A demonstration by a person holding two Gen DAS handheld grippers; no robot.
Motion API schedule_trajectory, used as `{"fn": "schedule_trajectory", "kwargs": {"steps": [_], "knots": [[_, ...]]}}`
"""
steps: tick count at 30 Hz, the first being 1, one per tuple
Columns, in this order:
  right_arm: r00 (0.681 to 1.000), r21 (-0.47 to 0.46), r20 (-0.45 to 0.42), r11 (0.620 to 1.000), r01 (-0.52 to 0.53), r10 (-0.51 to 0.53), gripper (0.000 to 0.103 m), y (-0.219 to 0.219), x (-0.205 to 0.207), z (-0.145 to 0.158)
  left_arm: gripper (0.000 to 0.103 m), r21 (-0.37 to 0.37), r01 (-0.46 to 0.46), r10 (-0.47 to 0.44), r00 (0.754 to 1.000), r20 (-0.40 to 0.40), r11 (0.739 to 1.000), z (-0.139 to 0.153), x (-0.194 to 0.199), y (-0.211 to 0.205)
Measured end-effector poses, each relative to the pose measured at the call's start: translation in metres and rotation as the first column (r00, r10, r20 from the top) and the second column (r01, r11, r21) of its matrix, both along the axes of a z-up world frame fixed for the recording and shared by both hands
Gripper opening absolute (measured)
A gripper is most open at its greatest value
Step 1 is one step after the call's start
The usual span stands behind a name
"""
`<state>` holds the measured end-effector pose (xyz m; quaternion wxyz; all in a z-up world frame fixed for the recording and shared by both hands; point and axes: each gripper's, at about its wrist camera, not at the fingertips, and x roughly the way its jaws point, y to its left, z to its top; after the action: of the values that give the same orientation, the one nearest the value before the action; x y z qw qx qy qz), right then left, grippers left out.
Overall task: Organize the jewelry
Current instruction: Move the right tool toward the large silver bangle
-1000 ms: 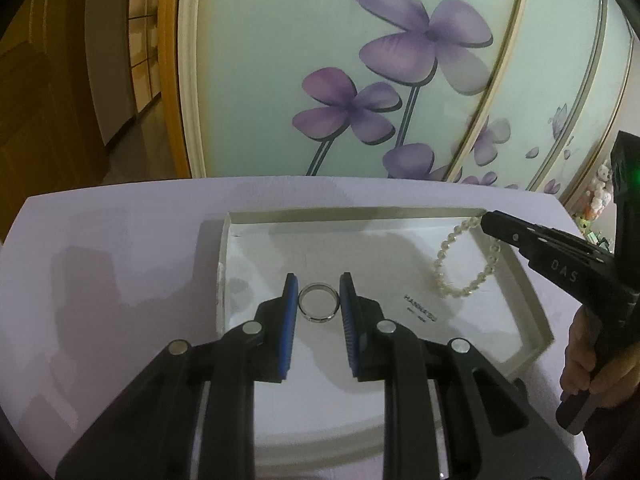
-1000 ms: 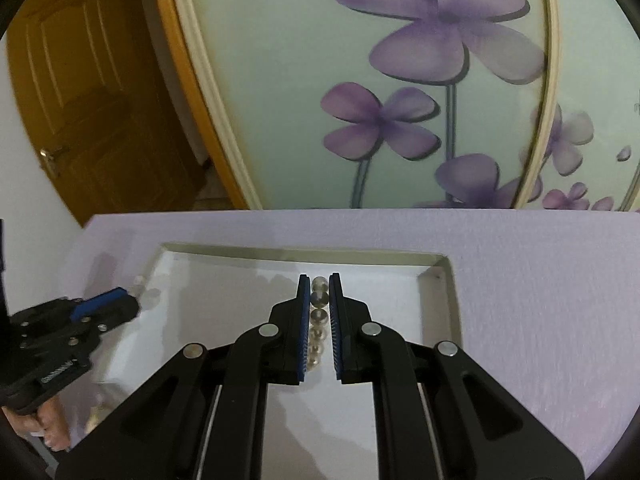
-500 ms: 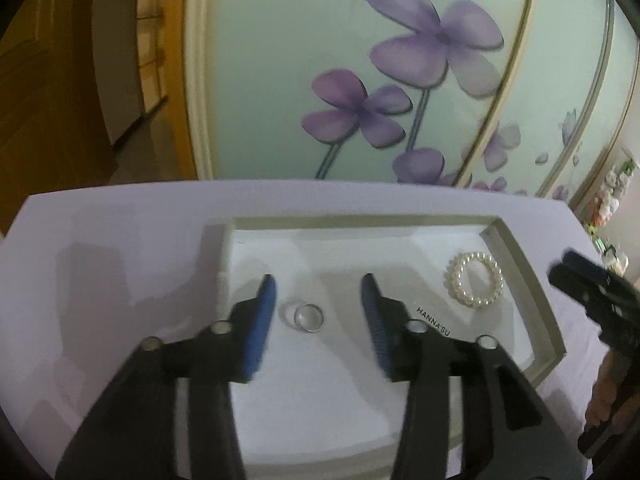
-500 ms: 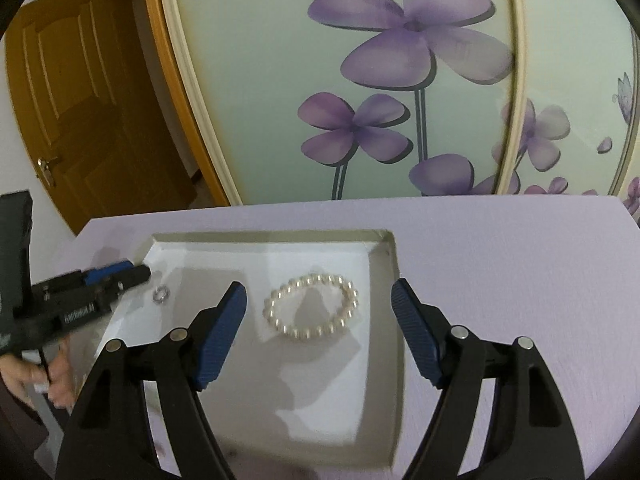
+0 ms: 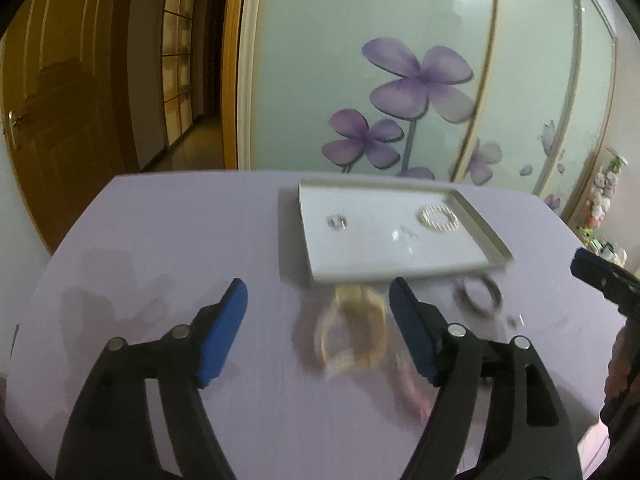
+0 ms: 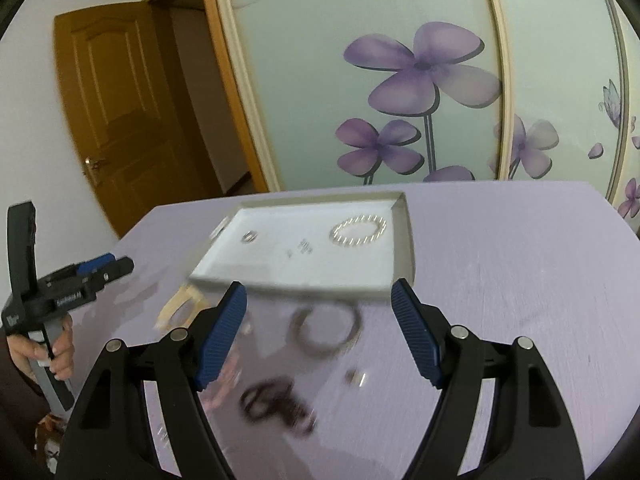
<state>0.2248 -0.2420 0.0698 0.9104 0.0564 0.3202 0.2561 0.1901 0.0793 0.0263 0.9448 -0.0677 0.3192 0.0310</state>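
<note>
A white tray (image 5: 484,236) (image 6: 404,248) lies on the purple table. In it lie a silver ring (image 5: 337,221) (image 6: 249,237) and a pearl bracelet (image 5: 438,219) (image 6: 359,231). My left gripper (image 5: 318,322) is open and empty above a blurred gold bangle (image 5: 352,332) (image 6: 180,308) in front of the tray. My right gripper (image 6: 318,328) is open and empty above a dark ring-shaped bracelet (image 6: 326,326) (image 5: 478,294). A black tangled piece (image 6: 276,400) lies nearer me.
A small silver item (image 6: 356,378) lies on the table right of the black piece. A pinkish blurred item (image 5: 412,392) lies beside the gold bangle. Glass panels with purple flowers (image 6: 420,68) stand behind the table, a wooden door (image 6: 116,120) to the left.
Both grippers let go, the left of the ring and the right of the pearl bracelet, opened wide and pulled back from the tray to the loose jewelry in front of it.
</note>
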Motion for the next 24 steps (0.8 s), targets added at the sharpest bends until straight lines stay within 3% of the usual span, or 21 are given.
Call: {"fn": "schedule_trajectory", "kwargs": {"steps": [4, 12, 19, 24], "knots": [[1.0, -0.027, 0.002, 1.0, -0.009, 0.009, 0.076, 0.001, -0.045, -0.014, 0.077, 0.009, 0.016, -0.016, 1.0, 0.009, 1.0, -0.011, -0.049, -0.012], [0.999, -0.067, -0.032, 0.998, -0.013, 0.011, 0.078, 0.007, -0.102, -0.047, 0.081, -0.027, 0.011, -0.01, 0.999, 0.03, 1.0, -0.017, -0.086, -0.014], [0.996, -0.074, -0.083, 0.997, -0.014, 0.008, 0.085, 0.017, -0.118, -0.071, 0.082, -0.047, -0.006, 0.008, 0.999, 0.042, 0.999, -0.017, -0.101, -0.011], [0.995, -0.131, -0.094, 0.991, 0.004, -0.016, 0.091, 0.032, -0.119, -0.081, 0.083, -0.053, -0.008, 0.01, 0.999, 0.043, 0.999, -0.019, -0.106, -0.011]]}}
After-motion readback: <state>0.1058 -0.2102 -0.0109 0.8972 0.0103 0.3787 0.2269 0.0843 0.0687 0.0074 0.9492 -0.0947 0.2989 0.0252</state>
